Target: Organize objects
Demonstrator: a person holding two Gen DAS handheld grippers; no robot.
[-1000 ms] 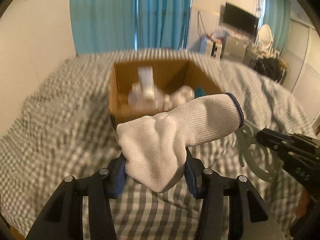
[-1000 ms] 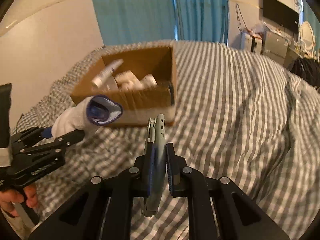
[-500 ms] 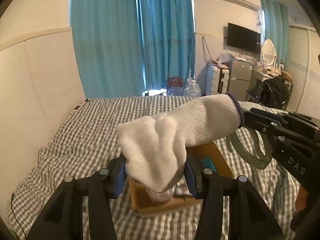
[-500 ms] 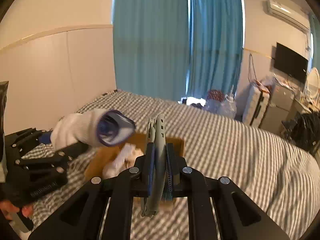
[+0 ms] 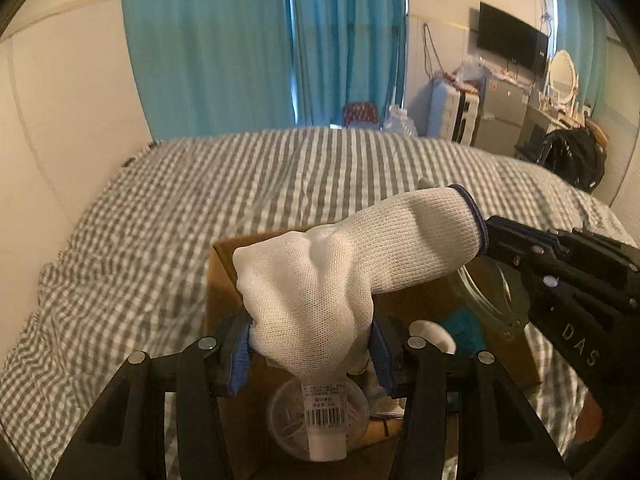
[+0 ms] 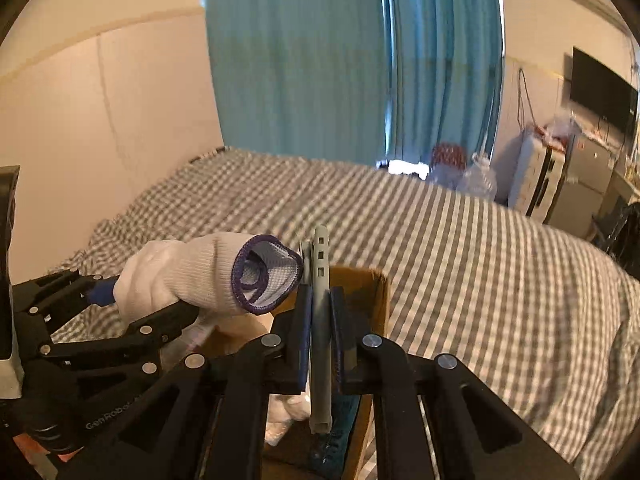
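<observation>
My left gripper (image 5: 310,354) is shut on a white knit glove (image 5: 340,276) with a dark blue cuff and holds it over the open cardboard box (image 5: 222,276). The glove also shows in the right wrist view (image 6: 208,280). My right gripper (image 6: 320,320) is shut on a flat grey plastic piece (image 6: 320,332) with small square holes, held upright over the box (image 6: 380,300). In the box lie a white tube with a barcode (image 5: 324,424), a clear round lid (image 5: 284,412), a white cap (image 5: 434,334) and something teal (image 5: 464,322).
The box sits on a bed with a grey checked cover (image 5: 200,208). Blue curtains (image 5: 260,48) hang behind. A beige wall (image 5: 60,140) runs along the left. A TV (image 5: 508,46), drawers and a dark bag (image 5: 572,160) stand at the right.
Both grippers have moved forward and now hang over the box with their objects. The box has slid from ahead to below the fingers, and its contents show under my left gripper.
</observation>
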